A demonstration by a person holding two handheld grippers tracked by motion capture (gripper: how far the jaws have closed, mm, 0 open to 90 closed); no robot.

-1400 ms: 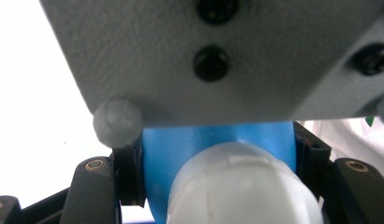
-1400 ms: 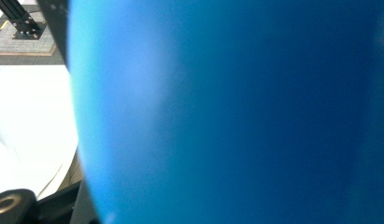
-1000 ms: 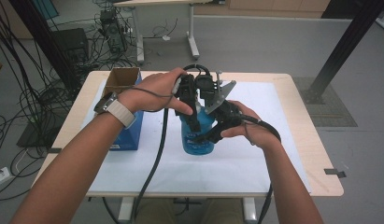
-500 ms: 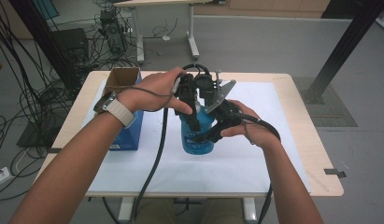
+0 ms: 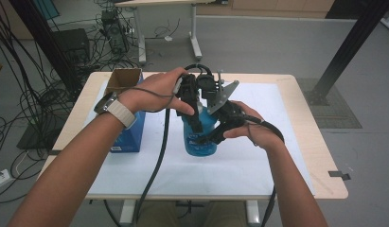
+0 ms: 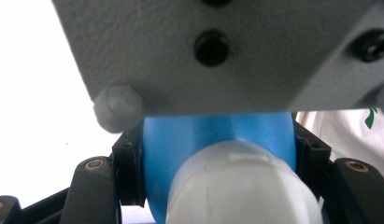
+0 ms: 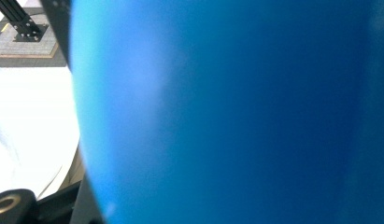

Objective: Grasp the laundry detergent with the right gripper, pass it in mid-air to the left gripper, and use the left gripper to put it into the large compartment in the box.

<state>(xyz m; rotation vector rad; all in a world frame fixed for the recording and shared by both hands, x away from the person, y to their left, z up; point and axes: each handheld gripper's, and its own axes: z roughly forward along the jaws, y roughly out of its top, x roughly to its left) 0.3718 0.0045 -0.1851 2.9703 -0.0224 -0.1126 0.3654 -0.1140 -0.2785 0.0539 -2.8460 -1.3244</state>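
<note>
At mid-counter (image 5: 296,118), the left tool (image 5: 196,124) is clamped on the blue bottle (image 5: 200,137) near its white cap (image 6: 241,186); the right tool (image 5: 219,135) presses its side, grip unclear.

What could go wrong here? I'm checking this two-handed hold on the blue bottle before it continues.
1. The left gripper clamps the blue bottle just below its white cap; the plastic there is smooth and curved, so it may slip.
2. The right gripper sits against the bottle's side; pushing could tip it.
3. The black cable trails across the white sheet and could snag.
</note>
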